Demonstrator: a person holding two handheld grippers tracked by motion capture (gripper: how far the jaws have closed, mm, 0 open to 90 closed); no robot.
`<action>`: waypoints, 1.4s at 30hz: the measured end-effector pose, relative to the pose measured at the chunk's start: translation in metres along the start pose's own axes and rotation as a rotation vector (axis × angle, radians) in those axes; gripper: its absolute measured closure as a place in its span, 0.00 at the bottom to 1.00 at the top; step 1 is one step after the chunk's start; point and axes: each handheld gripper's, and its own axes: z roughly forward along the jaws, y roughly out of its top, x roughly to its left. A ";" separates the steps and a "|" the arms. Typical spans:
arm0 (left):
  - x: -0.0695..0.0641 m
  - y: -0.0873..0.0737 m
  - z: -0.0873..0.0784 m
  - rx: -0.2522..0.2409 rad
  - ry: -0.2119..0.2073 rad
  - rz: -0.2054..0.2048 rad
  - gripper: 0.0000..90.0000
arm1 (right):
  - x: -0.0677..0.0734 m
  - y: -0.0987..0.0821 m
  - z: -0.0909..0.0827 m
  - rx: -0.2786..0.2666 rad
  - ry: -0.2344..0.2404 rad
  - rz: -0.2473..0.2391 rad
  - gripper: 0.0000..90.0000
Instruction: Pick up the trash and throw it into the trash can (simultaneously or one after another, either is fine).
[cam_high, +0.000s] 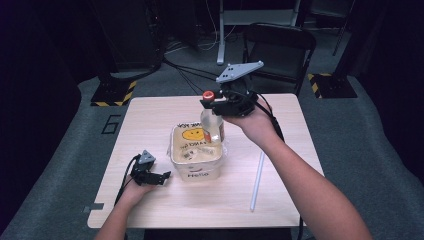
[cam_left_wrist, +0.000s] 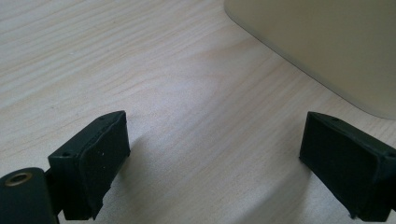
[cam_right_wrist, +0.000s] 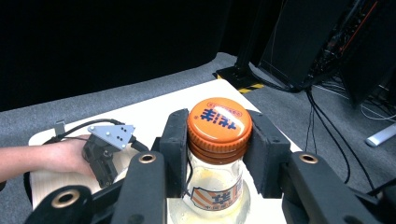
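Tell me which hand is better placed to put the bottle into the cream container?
The right. Its tool already grips the bottle by the neck, above the cream container. The left tool rests open on the table beside the container, holding nothing.

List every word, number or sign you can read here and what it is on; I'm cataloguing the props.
"Hello": front of the cream tub.
"6": on the grey floor left of the table.
Smiley face with a curved line of print, too blurred to read: the tub's yellow bag.
Blue characters on the bottle's orange cap: not legible.
Bottle label: blurred.
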 end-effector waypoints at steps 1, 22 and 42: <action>0.000 0.000 0.000 -0.003 0.000 -0.001 0.09 | 0.000 0.000 0.000 0.000 0.000 0.000 0.69; 0.000 0.000 0.000 -0.005 -0.001 0.003 0.09 | 0.004 -0.008 0.037 -0.011 0.001 0.024 0.69; 0.000 0.000 0.000 -0.005 -0.002 0.002 0.09 | -0.004 -0.042 0.067 0.022 -0.028 0.074 0.69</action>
